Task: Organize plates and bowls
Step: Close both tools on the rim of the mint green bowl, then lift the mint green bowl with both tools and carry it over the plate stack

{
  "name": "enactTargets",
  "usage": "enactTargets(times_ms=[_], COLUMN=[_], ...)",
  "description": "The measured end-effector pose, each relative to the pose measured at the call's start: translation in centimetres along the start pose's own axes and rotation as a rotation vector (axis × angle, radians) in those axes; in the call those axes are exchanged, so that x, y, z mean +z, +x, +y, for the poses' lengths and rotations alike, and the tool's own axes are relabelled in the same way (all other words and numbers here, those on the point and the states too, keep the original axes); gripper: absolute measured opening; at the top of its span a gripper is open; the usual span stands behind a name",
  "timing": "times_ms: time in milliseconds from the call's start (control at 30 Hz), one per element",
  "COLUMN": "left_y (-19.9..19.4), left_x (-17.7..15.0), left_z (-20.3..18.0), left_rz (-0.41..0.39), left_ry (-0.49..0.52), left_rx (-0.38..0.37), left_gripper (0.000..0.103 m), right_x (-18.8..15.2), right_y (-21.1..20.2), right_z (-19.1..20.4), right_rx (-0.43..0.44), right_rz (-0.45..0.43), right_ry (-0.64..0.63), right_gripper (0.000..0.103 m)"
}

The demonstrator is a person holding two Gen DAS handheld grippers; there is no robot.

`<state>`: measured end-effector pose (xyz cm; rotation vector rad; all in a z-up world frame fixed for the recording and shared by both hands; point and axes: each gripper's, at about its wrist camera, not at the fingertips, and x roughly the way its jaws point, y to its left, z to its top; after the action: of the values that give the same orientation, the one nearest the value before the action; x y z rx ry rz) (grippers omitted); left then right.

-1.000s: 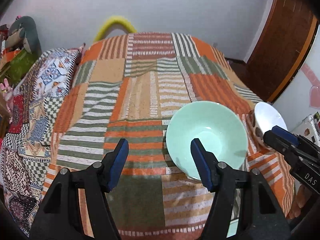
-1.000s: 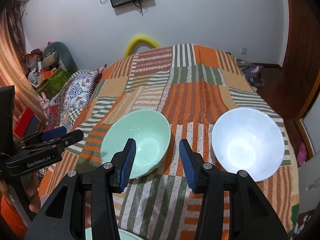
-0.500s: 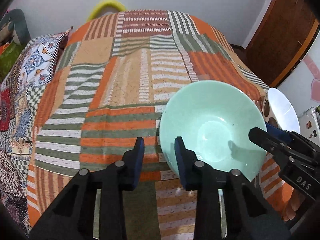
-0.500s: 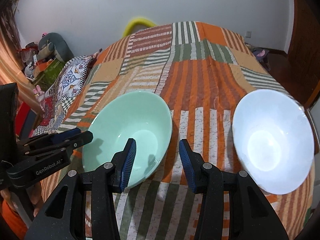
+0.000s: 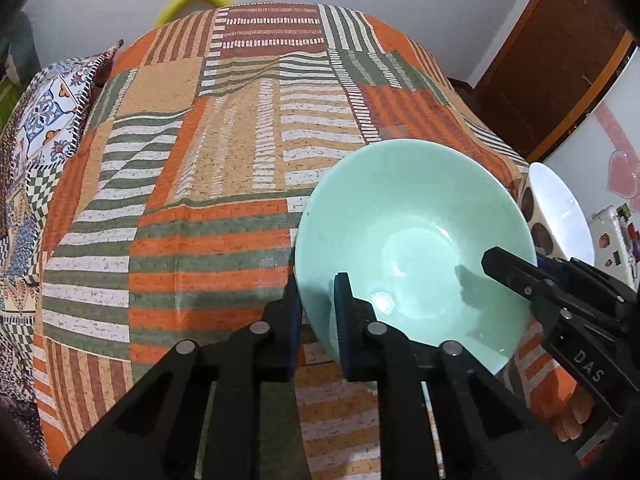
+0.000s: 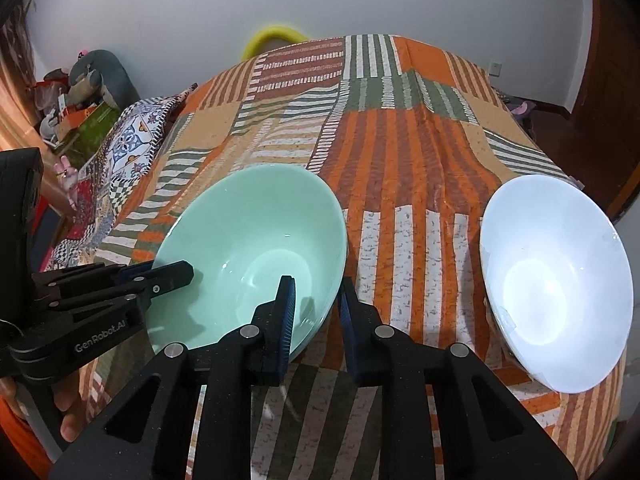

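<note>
A mint green bowl (image 5: 412, 252) (image 6: 248, 248) sits on the striped patchwork cloth (image 5: 200, 160). My left gripper (image 5: 318, 312) straddles the bowl's near-left rim, one finger outside and one inside, and appears shut on it. My right gripper (image 6: 316, 312) straddles the bowl's opposite rim with its jaws narrowed around it. It also shows in the left wrist view (image 5: 516, 268), as does the left gripper in the right wrist view (image 6: 168, 276). A white bowl (image 6: 556, 280) (image 5: 560, 216) stands to the right of the green one.
A patterned pillow (image 5: 52, 120) lies at the cloth's left side. A yellow ring (image 6: 276, 36) stands behind the far edge. A wooden door (image 5: 560, 60) is at the right. Toys and clutter (image 6: 80, 100) lie left.
Both grippers moved forward and down to the green bowl. The left jaws narrowed from wide open onto its rim, and the right jaws came astride the opposite rim.
</note>
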<state>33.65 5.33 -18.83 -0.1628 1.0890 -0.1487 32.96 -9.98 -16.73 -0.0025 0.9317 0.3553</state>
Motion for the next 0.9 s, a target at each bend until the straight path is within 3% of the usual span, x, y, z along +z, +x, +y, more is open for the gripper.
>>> enactTargets(times_ms=[333, 900], left_y=[-2.7, -13.1], left_x=[-1.4, -6.2], left_z=[-0.4, -2.8], left_rz=[-0.018, -0.149], left_ry=[0.010, 0.046], left_rx=[-0.015, 0.024], left_gripper=[0.015, 0.015], right_x=[-0.6, -2.9], right_y=[-1.7, -8.3], right_z=[0.6, 3.0], right_rx=[0.009, 0.059], right_rz=[-0.006, -0.073], right_ry=[0.014, -0.002], right_gripper=[0.018, 0.018])
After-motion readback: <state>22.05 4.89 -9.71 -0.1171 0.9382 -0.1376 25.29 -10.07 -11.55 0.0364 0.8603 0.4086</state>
